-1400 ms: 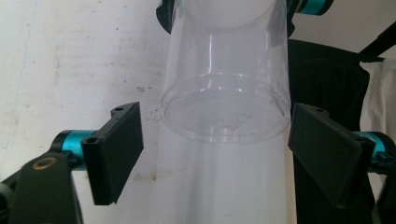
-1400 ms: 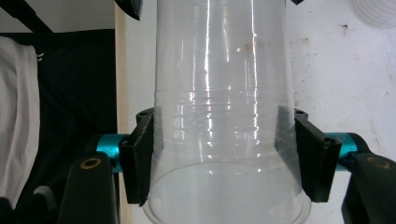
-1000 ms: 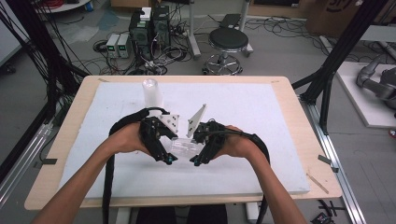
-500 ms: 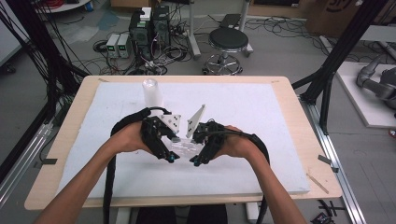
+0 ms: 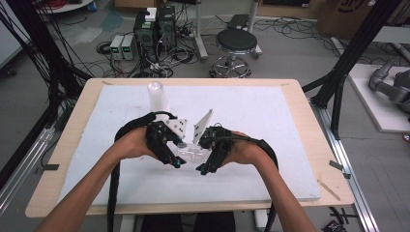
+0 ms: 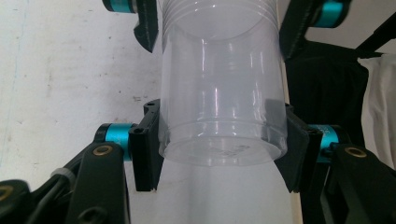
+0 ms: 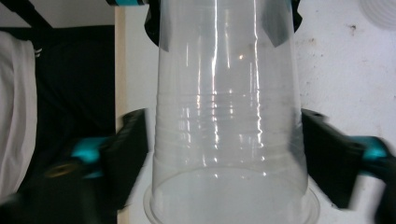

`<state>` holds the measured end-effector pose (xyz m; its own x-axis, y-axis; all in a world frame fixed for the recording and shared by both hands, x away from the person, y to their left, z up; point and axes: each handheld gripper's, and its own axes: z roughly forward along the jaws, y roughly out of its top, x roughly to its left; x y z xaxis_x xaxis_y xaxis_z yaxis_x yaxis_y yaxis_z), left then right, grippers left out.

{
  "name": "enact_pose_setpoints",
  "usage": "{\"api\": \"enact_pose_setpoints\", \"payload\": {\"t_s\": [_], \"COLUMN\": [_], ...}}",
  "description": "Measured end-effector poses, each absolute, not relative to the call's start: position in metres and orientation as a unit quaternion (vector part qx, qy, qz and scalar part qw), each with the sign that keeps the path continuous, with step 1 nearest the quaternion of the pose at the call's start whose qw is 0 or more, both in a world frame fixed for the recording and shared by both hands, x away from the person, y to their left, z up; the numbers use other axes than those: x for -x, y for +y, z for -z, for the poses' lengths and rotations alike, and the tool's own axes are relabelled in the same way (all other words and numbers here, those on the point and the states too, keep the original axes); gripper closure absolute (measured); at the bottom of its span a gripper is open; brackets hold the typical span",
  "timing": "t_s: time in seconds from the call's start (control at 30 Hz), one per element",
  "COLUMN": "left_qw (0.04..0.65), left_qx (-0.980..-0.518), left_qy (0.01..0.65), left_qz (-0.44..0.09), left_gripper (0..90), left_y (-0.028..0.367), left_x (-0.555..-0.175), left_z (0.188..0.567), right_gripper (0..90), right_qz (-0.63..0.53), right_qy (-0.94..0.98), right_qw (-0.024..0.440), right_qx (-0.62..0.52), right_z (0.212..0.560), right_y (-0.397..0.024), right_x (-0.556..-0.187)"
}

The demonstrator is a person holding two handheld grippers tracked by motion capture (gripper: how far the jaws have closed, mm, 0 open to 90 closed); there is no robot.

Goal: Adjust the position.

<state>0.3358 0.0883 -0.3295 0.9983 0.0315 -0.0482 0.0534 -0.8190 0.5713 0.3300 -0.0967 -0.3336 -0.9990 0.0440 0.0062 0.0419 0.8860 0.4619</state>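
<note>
a clear cup (image 5: 192, 151) lay sideways low over the white mat (image 5: 270, 121) on the bench (image 5: 309, 125), clamped at its base by the left hand-held gripper (image 5: 177, 162) and near its rim by the right hand-held gripper (image 5: 200, 169). behind the cup stood an upright clear cup stack (image 5: 156, 95), apart from it. the mat lay bare toward the bench edges.

Glossy clear plastic cup (image 6: 222, 112), matt black plastic tongs, scuffed matt white mat (image 5: 270, 116).

Cup (image 5: 192, 151) lies on its side mid-mat (image 5: 270, 121), between left gripper (image 5: 170, 153) and right gripper (image 5: 207, 158); second cup (image 5: 156, 95) stands behind, toward the far-left.
</note>
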Motion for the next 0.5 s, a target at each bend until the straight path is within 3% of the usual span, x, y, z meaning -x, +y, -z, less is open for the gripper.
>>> {"api": "enact_pose_setpoints", "payload": {"t_s": [0.5], "left_qw": [0.315], "left_qx": [-0.948], "left_qy": [0.029], "left_qz": [0.022], "left_gripper": [41.6], "left_y": [0.098], "left_x": [-0.337], "left_z": [0.344], "right_gripper": [16.5], "right_qz": [-0.306], "right_qy": [0.952], "right_qw": [0.004], "right_qx": [-0.033], "right_z": [0.324], "right_y": [-0.111], "right_x": [-0.334]}}
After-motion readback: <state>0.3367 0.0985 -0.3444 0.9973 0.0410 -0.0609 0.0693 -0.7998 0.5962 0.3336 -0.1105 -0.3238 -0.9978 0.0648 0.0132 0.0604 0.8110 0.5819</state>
